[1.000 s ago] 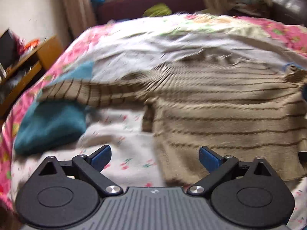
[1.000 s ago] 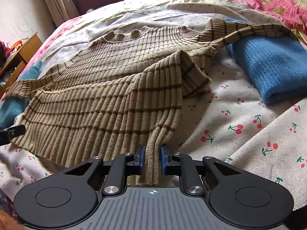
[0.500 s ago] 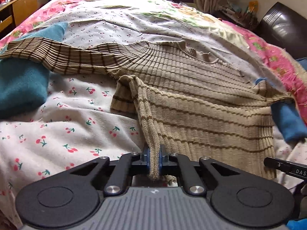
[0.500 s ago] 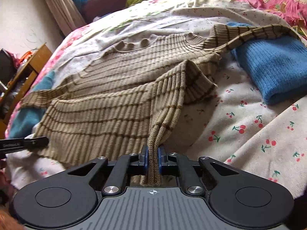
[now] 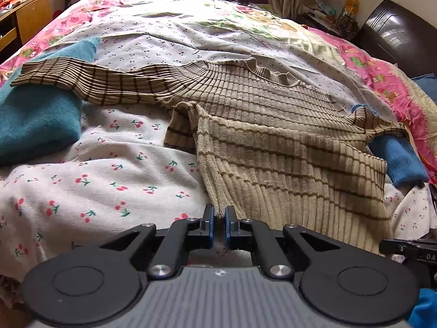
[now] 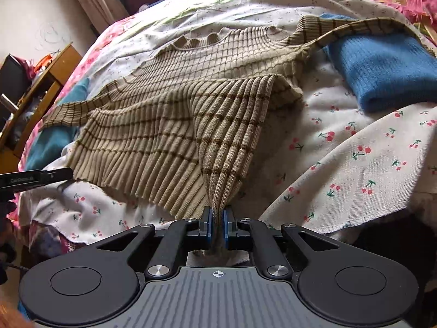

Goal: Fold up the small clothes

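A beige sweater with brown stripes point(image 5: 267, 125) lies spread on the bed, collar away from me, sleeves out to both sides. My left gripper point(image 5: 218, 220) is shut on the sweater's near-left hem corner, which is pulled up into a ridge. My right gripper point(image 6: 217, 222) is shut on the sweater point(image 6: 191, 104) at its near-right hem corner, also lifted into a ridge. The left gripper's tip shows at the left edge of the right wrist view point(image 6: 35, 179). The right gripper's tip shows at the right edge of the left wrist view point(image 5: 409, 247).
A teal folded garment point(image 5: 35, 120) lies under the left sleeve. A blue folded sweater point(image 6: 382, 68) lies under the right sleeve. The bed has a cherry-print sheet point(image 5: 95, 180) and a pink floral quilt point(image 5: 382, 82). A wooden desk point(image 6: 46, 82) stands left of the bed.
The left gripper went from open over the sweater to shut on its hem corner. Both grippers have pulled the hem toward me and lifted it slightly.
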A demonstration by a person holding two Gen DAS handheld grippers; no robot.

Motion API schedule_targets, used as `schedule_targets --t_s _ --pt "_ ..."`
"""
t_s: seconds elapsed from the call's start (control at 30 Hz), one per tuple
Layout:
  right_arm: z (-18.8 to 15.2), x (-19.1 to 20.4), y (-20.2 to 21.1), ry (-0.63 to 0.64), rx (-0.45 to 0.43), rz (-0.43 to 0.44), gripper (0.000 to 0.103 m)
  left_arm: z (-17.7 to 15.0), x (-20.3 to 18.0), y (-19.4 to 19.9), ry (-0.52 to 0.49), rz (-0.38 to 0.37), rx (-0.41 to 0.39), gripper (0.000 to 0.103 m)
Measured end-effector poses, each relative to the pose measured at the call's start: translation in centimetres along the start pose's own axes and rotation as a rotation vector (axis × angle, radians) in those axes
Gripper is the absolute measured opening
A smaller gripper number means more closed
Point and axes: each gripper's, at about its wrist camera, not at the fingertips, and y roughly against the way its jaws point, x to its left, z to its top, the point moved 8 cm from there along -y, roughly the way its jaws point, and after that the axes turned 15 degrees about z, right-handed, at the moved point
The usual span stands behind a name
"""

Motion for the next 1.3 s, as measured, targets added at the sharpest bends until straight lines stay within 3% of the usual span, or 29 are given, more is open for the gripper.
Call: schedule_targets --t_s 0.13,0.23,0.27,0.33,0.37,0.4,0.67,0.83,1.03,1.13,1.23,1.3 --pt "0.1 0.1 0.1 0.006 -0.005 0.001 0.007 0.5 0.0 -1.1 0.04 -0.015 0.003 0.031" --pt "0.2 0.1 0.0 0.005 -0.011 0.002 0.007 0.9 -0.6 -1.9 0.004 0.006 -0.032 0.047" --pt "0.3 0.1 0.1 0.006 -0.015 0.001 0.007 1.0 -0.9 -2.4 -0.017 0.028 -0.04 0.047" --pt "0.5 0.2 0.4 0.01 -0.024 -0.002 0.007 0.8 -1.5 -3.4 -0.064 0.064 -0.037 0.042" --pt "0.5 0.3 0.7 0.013 -0.027 -0.001 0.007 0.7 -1.7 -3.7 -0.078 0.075 -0.027 0.025" --pt "0.5 0.5 0.9 0.014 -0.026 0.005 0.007 0.6 -1.8 -3.9 -0.088 0.067 -0.01 0.019" --pt "-0.3 2.4 3.3 -0.002 0.033 0.086 0.007 0.5 1.4 0.3 0.039 -0.062 0.034 0.017" --pt "-0.7 3.3 4.3 -0.014 0.064 0.103 0.007 -0.9 2.5 3.4 0.089 -0.093 0.05 0.017" --pt "0.2 5.3 6.6 -0.037 0.044 0.226 0.002 -0.5 2.6 6.1 0.126 -0.168 0.026 0.017" --pt "0.3 5.4 6.6 0.016 0.019 0.166 0.004 0.1 2.8 7.1 0.104 -0.148 -0.027 0.017" --pt "-0.4 4.7 5.5 0.004 0.032 0.136 0.008 -0.2 3.3 7.1 0.103 -0.137 -0.026 0.017" --pt "-0.4 4.2 4.8 0.009 0.031 0.126 0.011 -0.6 3.9 6.8 0.052 -0.02 -0.061 0.018"
